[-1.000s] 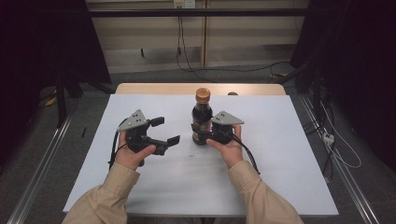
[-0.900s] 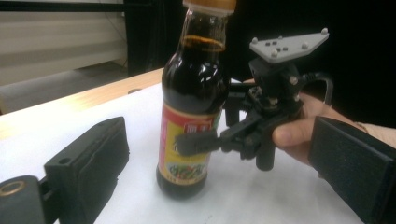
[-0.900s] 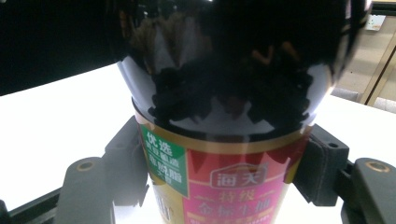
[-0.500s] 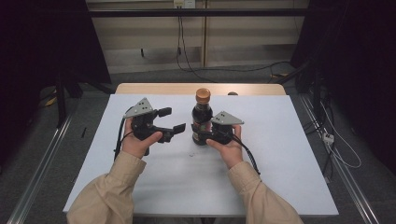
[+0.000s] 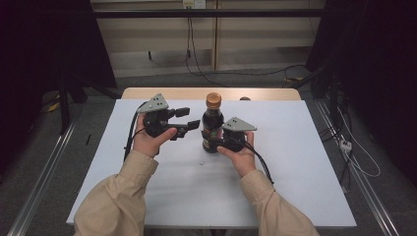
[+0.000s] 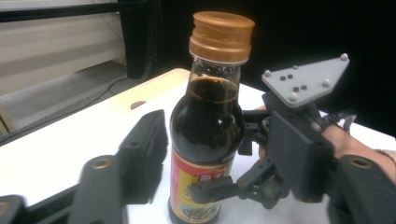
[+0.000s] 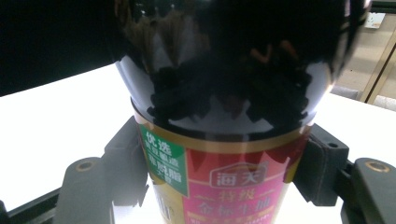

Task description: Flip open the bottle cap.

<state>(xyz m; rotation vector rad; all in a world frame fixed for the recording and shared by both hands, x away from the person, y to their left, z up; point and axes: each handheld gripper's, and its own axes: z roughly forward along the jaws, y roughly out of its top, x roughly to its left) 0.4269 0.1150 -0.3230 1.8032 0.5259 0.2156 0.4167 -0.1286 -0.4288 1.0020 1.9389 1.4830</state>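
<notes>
A bottle of dark sauce (image 5: 212, 129) with an orange-brown cap (image 5: 213, 100) stands upright on the white table (image 5: 295, 172). My right gripper (image 5: 212, 143) is shut on its lower, labelled body; in the right gripper view both jaws press the label of the bottle (image 7: 224, 93). My left gripper (image 5: 188, 118) hovers raised just left of the bottle's shoulder and points at it. Its jaws have just been closing, stand partly open and press on nothing. In the left gripper view the bottle (image 6: 205, 126) rises just beyond them, with the right gripper's grey plate (image 6: 303, 79) behind.
A bare wooden strip (image 5: 255, 93) runs along the table's far edge. A tiny speck (image 5: 201, 161) lies in front of the bottle. Cables (image 5: 206, 73) trail on the floor beyond, and metal rails (image 5: 44, 172) flank the table.
My left gripper has moved right and up toward the bottle, and its jaws have narrowed. The right gripper and the bottle have stayed put.
</notes>
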